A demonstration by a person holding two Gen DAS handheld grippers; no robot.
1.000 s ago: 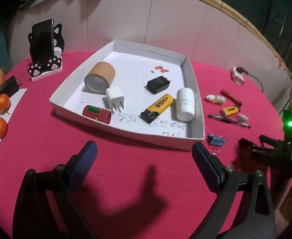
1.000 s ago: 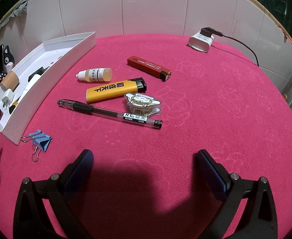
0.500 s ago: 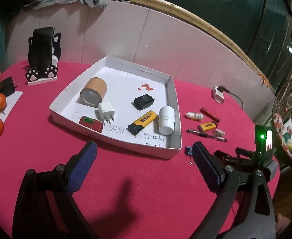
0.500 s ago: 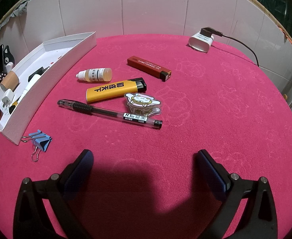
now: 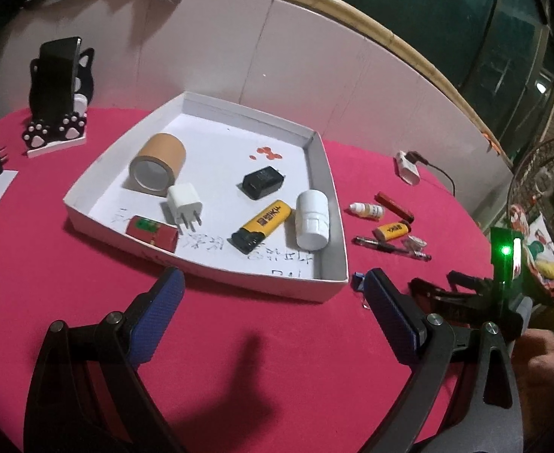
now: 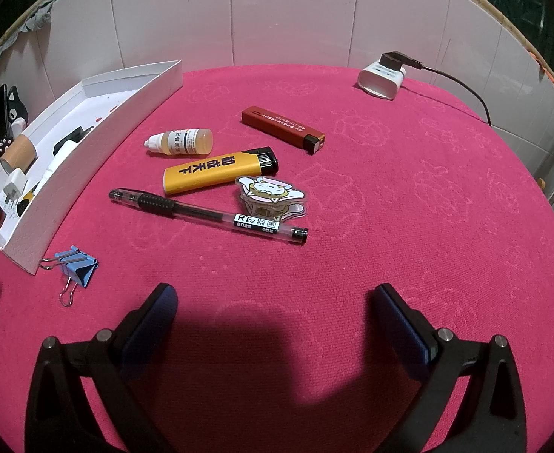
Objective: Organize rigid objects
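My left gripper (image 5: 273,298), spread and empty, has swung back toward the tray (image 5: 337,211), while my right gripper (image 6: 273,302) stays wide and idle, so the pen (image 6: 209,213) still awaits pickup.

The left gripper (image 5: 271,292) is moving: a second ago it was close over the tray (image 5: 326,287), half a second ago it was pulled back and higher, and now it is coming in nearer again, its right finger hiding most of the blue clip (image 5: 358,279). A hand (image 5: 545,362) is now showing at the right edge.
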